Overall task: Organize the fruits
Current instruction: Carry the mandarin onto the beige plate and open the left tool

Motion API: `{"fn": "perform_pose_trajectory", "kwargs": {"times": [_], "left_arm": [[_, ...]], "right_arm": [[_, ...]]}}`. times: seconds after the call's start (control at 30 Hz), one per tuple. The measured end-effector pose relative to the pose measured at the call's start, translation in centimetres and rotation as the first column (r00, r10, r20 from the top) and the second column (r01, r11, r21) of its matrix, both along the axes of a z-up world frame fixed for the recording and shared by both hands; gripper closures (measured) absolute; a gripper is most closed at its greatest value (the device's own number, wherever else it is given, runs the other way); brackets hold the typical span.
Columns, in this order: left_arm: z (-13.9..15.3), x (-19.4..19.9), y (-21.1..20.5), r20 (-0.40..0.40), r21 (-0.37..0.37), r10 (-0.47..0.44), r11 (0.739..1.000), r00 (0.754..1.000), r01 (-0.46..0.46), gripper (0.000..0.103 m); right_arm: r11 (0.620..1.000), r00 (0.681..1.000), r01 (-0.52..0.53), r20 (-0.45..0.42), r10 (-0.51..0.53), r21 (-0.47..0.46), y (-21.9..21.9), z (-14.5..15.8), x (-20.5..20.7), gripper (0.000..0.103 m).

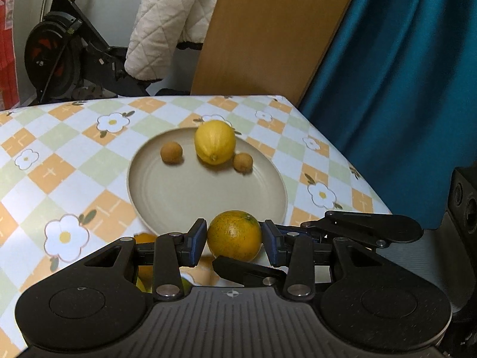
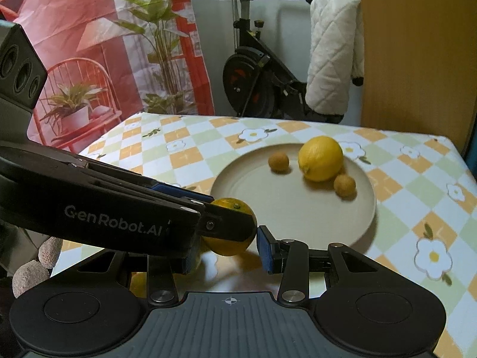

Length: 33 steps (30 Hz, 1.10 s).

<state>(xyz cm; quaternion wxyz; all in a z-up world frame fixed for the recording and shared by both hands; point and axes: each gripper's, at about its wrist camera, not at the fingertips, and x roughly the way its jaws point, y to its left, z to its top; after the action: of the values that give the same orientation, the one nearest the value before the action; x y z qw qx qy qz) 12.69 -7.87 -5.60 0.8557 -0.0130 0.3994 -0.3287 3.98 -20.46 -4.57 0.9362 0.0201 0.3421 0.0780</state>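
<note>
While our left gripper (image 1: 234, 240) pinches a round, speckled orange (image 1: 234, 235) between its blue pads just near of the smooth beige plate (image 1: 167, 197), our right gripper (image 2: 229, 249) stands spread and empty. On the plate's far side an oval lemon (image 1: 214, 142) points its nub toward us, between two rough brown balls.

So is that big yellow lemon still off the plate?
No, the lemon already sits on the beige plate, between two small brown fruits.
</note>
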Motion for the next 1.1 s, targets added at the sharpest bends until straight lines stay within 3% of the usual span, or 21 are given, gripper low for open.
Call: {"fn": "perform_pose_trajectory", "kwargs": {"times": [0.53, 1.1], "left_arm": [[-1.4, 4.8, 0.1, -0.027, 0.014, 0.050, 0.999, 0.998, -0.050, 0.060], [-3.2, 7.4, 0.2, -0.045, 0.053, 0.077, 0.996, 0.996, -0.075, 0.060]], "right_arm": [[1.000, 0.998, -0.019, -0.058, 0.018, -0.019, -0.3, -1.1, 5.8, 0.065], [0.999, 0.992, -0.038, -0.118, 0.034, -0.027, 0.1, -3.1, 9.5, 0.065]]}}
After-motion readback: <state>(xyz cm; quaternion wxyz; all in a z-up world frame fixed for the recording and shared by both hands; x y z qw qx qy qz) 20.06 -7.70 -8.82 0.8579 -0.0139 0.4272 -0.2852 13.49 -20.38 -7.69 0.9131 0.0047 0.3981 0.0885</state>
